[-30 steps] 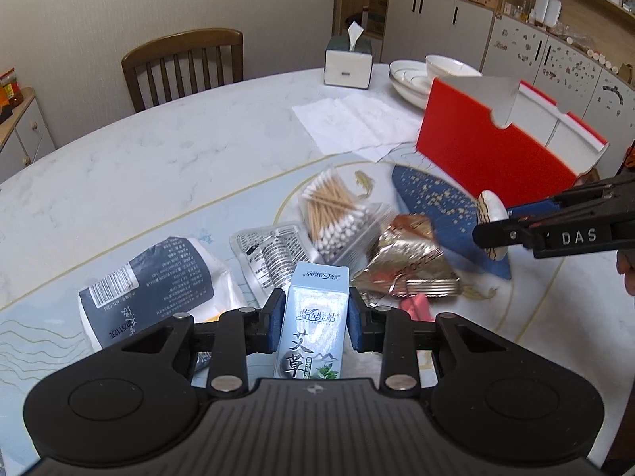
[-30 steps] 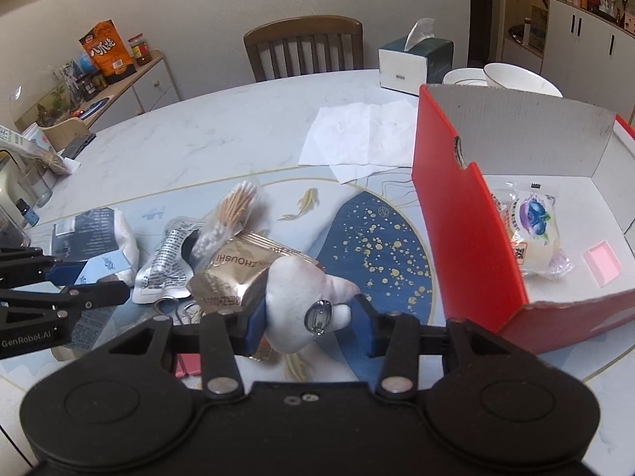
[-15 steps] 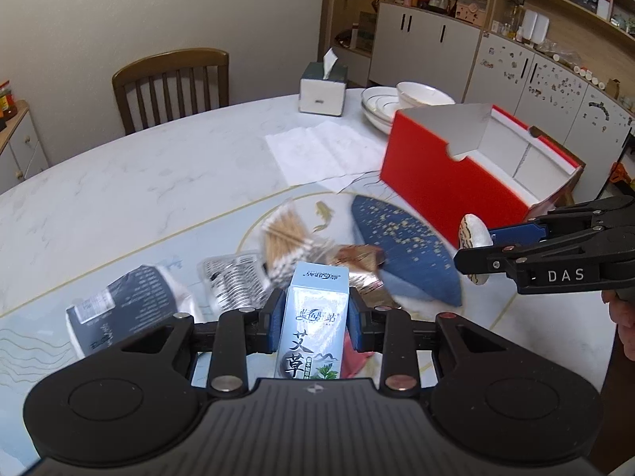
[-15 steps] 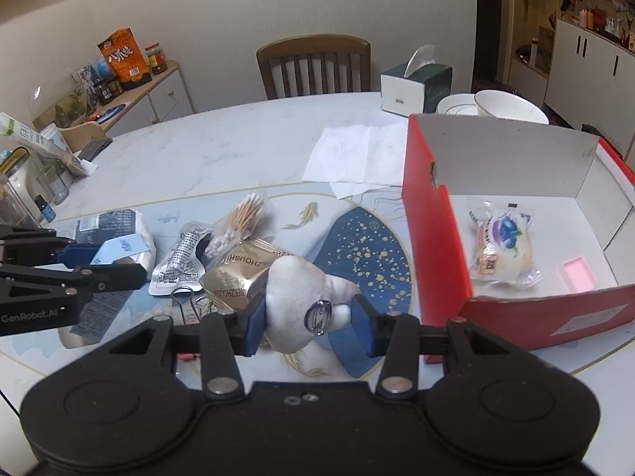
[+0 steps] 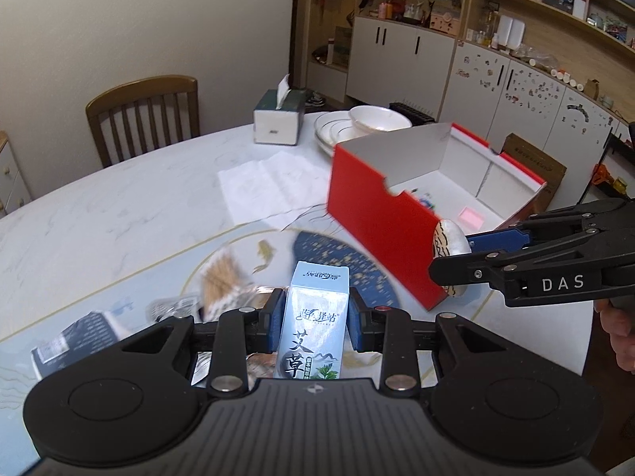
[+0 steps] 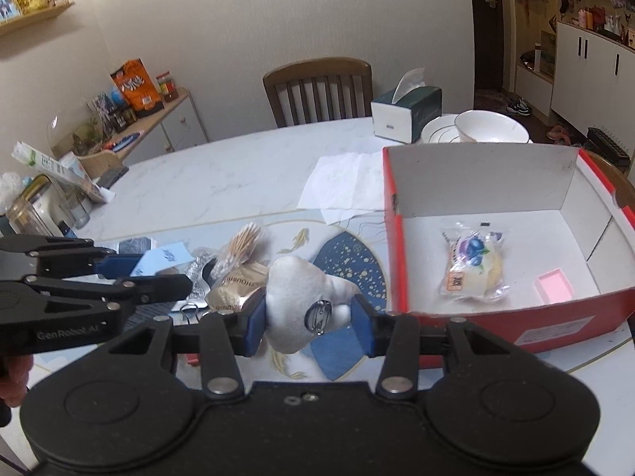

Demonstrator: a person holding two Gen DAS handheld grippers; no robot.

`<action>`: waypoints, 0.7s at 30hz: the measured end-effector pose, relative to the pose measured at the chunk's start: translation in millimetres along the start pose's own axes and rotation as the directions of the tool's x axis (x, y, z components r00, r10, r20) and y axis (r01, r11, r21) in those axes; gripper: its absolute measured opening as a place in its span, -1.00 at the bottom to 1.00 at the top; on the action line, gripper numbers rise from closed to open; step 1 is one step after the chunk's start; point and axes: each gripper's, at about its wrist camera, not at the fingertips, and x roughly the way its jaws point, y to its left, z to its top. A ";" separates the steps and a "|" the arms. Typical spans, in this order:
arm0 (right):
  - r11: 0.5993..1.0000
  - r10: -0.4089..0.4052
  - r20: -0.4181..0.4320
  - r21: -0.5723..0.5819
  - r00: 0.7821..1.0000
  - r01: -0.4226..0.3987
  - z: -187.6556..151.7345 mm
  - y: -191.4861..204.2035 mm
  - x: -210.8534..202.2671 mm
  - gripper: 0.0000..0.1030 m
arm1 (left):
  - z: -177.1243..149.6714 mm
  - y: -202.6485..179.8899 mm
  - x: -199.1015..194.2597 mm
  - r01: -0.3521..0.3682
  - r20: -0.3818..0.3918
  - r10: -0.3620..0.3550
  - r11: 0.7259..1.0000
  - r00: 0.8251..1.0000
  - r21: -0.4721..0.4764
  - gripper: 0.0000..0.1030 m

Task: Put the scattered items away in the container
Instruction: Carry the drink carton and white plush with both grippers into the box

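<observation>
The right claw carries white letters on its black side — "DAS". The left claw reads "GenRobot.AI" on its black body. The pale blue carton shows two large dark characters, "艾草", under a smaller line of blue characters too small to make out. The gold foil packet bears inverted print, roughly "HOUSHI".

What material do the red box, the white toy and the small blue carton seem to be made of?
Red box: likely cardboard, glossy red outside, matte white inside, with folded flaps. White toy: soft plush, by its fuzzy surface, with a metal ring. Blue carton: printed paperboard, smooth, with sharp folded edges.
</observation>
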 end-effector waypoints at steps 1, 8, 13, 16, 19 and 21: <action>1.000 0.002 0.004 0.000 1.000 -0.002 1.1 -3.3 -2.2 -0.15 | 2.2 -4.8 0.7 0.001 0.003 -0.001 1.000 1.000 0.003 -0.41; 1.000 0.008 0.023 0.004 1.000 -0.008 7.6 -28.3 -12.7 -0.15 | 17.9 -32.4 6.4 0.013 0.022 -0.014 1.000 1.000 0.017 -0.41; 1.000 0.006 0.033 0.004 0.999 -0.006 11.5 -47.8 -17.1 -0.15 | 30.1 -51.1 16.0 0.020 0.029 -0.021 0.999 0.999 0.028 -0.41; 1.000 0.001 0.037 0.010 0.999 -0.001 13.5 -61.6 -18.7 -0.15 | 36.9 -63.1 22.1 0.023 0.031 -0.024 0.999 0.999 0.037 -0.41; 1.000 -0.003 0.040 0.020 0.999 0.002 16.5 -76.4 -20.1 -0.14 | 43.7 -74.9 29.4 0.025 0.031 -0.027 0.999 0.999 0.048 -0.41; 0.999 0.000 0.040 0.036 0.999 -0.001 18.5 -86.7 -20.5 -0.14 | 48.2 -81.8 34.4 0.029 0.029 -0.030 0.998 0.999 0.052 -0.41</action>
